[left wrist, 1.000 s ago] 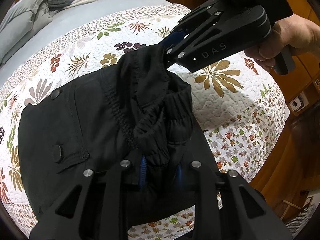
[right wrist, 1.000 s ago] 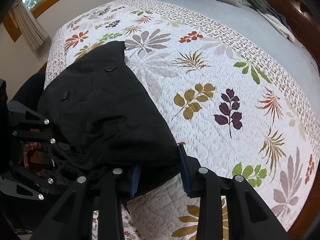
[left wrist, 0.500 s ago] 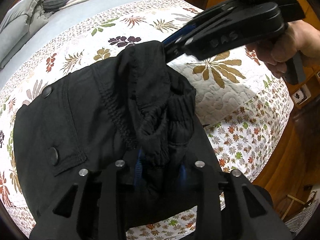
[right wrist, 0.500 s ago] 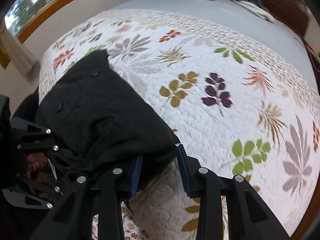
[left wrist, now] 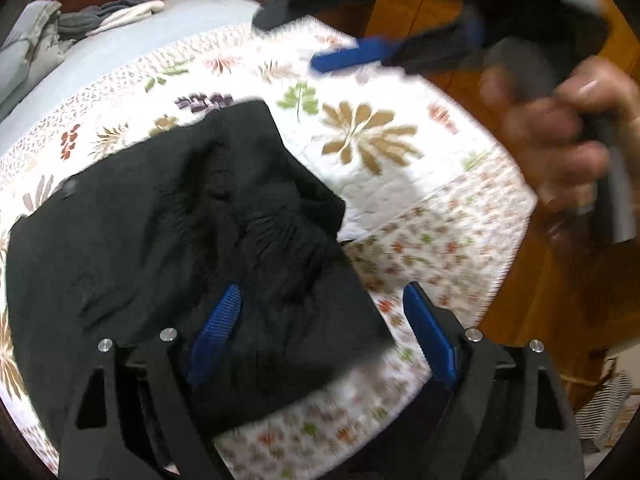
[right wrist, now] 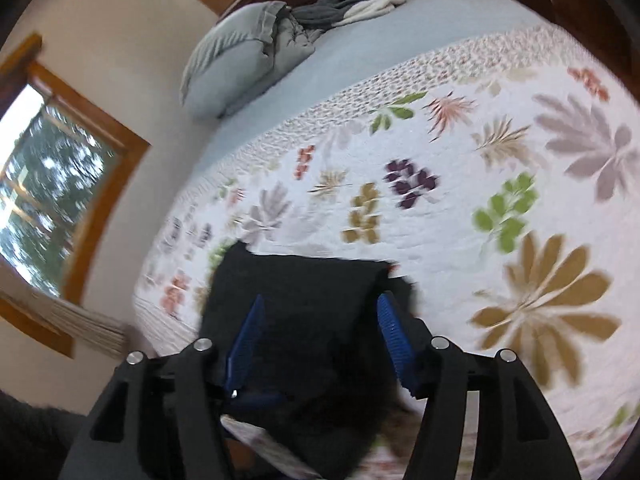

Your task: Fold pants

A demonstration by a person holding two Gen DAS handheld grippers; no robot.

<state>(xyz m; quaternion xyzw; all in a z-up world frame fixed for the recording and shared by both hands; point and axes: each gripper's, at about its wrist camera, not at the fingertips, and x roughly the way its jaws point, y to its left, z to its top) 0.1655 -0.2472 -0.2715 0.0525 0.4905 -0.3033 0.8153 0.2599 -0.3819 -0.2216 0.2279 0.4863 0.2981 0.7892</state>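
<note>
The black pants [left wrist: 168, 240] lie folded in a bundle on the floral quilt [left wrist: 400, 184], near the bed's corner. My left gripper [left wrist: 322, 322] hovers just over their near edge. Its jaws are opening and stand wide, with loose fabric between the blue pads [left wrist: 216, 330] and nothing pinched. My right gripper [left wrist: 320, 28], blurred and held by a hand [left wrist: 560, 140], is lifted clear above the quilt at the upper right. In the right wrist view the pants [right wrist: 296, 292] show beyond the right gripper [right wrist: 320, 322]. Its jaws are opening too and press on nothing.
A grey pillow [right wrist: 240, 64] and a heap of grey and white clothes [right wrist: 352, 4] lie at the head of the bed on a pale blue sheet [right wrist: 400, 40]. A window [right wrist: 44, 208] is on the left wall. Wooden floor [left wrist: 560, 280] drops off beyond the quilt's right edge.
Both grippers opened and let go of the bunched waistband, which settled onto the quilt. The right gripper rolled, rose and swung away from the pants toward the upper right.
</note>
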